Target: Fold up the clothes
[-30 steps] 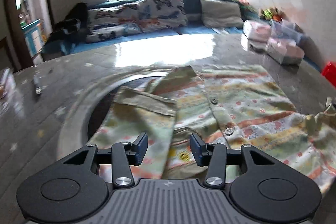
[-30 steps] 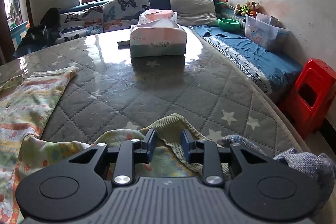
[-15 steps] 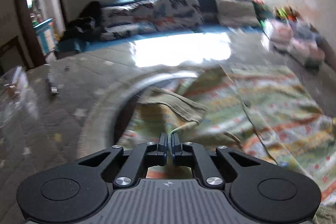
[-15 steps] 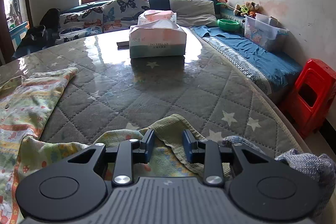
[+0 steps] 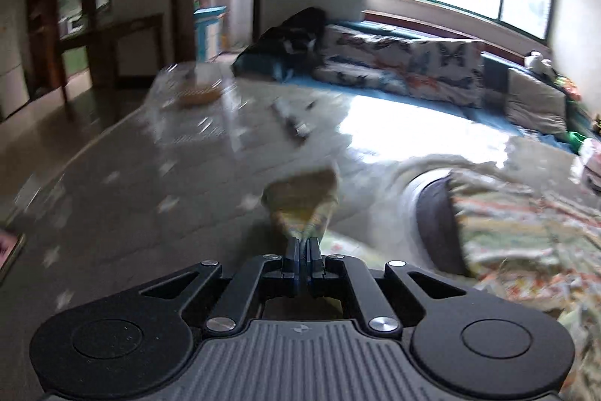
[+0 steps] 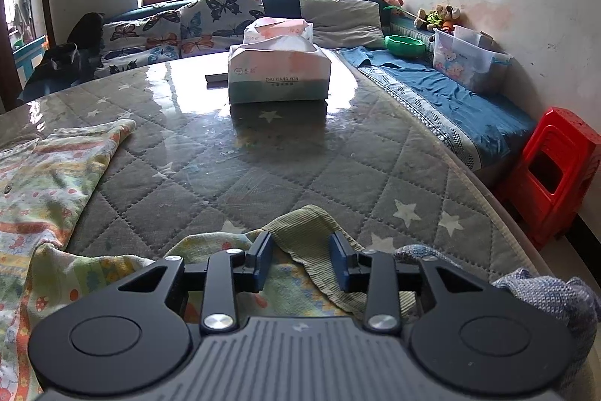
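the pale green children's shirt with orange stripes and small cartoon prints [image 5: 526, 235] lies spread on the grey quilted star-patterned table cover [image 6: 263, 175]. one sleeve cuff [image 5: 304, 202] is now lifted off the table, pinched in the left gripper [image 5: 302, 250], whose jaws are pressed together on the cloth; a second ago they stood spread over the flat sleeve. the left view has swung toward the doorway and is motion-blurred. the right gripper [image 6: 300, 262] is unchanged, jaws spread above the other ribbed cuff [image 6: 311, 235], not touching it as far as can be seen. a white tissue pack [image 6: 280, 74] sits further back, a red plastic stool [image 6: 552, 171] beside the table.
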`<move>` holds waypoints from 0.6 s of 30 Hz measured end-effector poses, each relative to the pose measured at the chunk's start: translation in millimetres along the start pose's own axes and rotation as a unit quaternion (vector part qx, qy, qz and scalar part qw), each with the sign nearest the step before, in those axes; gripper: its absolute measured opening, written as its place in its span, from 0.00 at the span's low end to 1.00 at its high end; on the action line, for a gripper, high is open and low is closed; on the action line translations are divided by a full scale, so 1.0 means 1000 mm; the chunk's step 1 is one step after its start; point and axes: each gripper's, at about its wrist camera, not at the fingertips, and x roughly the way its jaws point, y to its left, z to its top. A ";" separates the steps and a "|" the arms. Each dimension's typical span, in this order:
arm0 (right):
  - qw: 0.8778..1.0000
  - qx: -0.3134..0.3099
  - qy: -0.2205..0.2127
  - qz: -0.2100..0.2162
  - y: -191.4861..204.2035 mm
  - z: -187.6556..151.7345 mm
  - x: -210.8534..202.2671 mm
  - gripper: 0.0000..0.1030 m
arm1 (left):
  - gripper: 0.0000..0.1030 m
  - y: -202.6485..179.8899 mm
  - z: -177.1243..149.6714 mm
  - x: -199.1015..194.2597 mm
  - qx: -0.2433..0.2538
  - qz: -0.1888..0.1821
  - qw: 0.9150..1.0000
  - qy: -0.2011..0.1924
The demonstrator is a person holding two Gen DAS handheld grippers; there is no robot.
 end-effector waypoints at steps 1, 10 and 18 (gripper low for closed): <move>1.000 0.000 0.000 0.000 0.000 0.000 0.000 0.33 | 0.04 0.006 -0.007 0.000 -0.006 0.006 1.000 0.007; 1.000 0.001 -0.003 0.003 0.002 0.000 0.001 0.39 | 0.01 0.046 -0.043 -0.008 -0.066 0.046 0.996 0.032; 1.000 0.009 -0.004 0.004 0.002 -0.001 -0.002 0.44 | 0.42 0.034 -0.015 -0.009 -0.045 0.054 0.998 0.006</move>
